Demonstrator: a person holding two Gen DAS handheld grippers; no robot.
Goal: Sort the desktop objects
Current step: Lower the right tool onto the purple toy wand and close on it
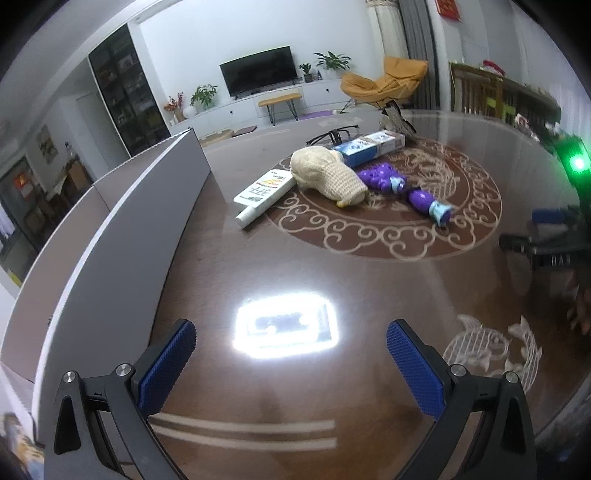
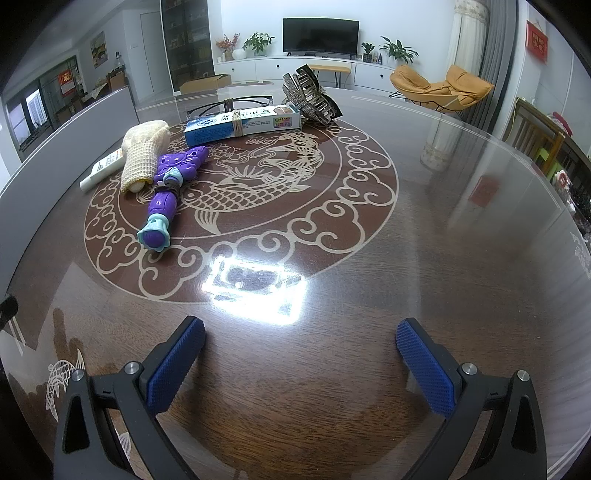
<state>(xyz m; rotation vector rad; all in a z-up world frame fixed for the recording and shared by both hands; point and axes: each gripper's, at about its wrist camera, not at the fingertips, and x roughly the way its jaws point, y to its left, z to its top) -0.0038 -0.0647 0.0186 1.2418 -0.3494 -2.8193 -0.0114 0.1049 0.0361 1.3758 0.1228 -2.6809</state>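
On the round dark table [image 2: 424,229] lies a cluster of objects: a purple toy [image 2: 171,188] [image 1: 399,186], a cream knitted pouch [image 2: 144,155] [image 1: 327,175], a white tube [image 1: 264,192] [image 2: 101,168], a blue-and-white box [image 2: 242,123] [image 1: 369,147], black glasses [image 2: 225,105] [image 1: 332,134] and a metal hair claw [image 2: 308,96] [image 1: 397,120]. My left gripper [image 1: 291,360] is open, well short of the cluster. My right gripper [image 2: 301,356] is open too, empty, near the table's front. The right gripper's body shows at the right edge of the left wrist view.
A grey upright panel [image 1: 122,229] runs along the table's left side. A bright lamp reflection [image 2: 255,286] sits on the glossy top between gripper and objects. Behind are a TV [image 2: 320,35], an orange chair [image 2: 441,88] and wooden chairs [image 2: 532,136].
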